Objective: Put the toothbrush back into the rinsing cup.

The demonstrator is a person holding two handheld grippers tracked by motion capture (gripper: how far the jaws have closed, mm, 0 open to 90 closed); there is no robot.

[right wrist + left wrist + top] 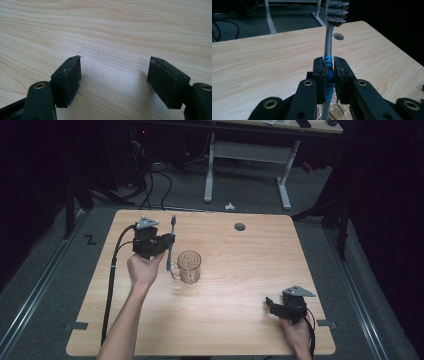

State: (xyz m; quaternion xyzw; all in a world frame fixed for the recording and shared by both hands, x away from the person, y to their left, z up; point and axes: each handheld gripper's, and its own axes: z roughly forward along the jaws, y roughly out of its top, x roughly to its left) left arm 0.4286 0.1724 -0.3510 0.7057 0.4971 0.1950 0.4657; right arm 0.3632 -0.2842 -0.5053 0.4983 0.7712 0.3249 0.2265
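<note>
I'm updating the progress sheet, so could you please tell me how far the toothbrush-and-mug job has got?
Done: the left gripper has its jaws clamped on the grey toothbrush with blue grip rings, held upright, bristles up.
In hand: its handle end hangs right at the clear glass mug.
Left: lowering and releasing it. The right gripper rests open on the wooden table.

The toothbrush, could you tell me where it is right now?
In the high view the toothbrush stands upright, clamped in the left gripper at the table's left, its lower end beside the glass mug.

I see a wooden counter (235, 320) with a grey grommet (240, 226) upper centre; a white desk frame (247, 152) stands behind.
</note>
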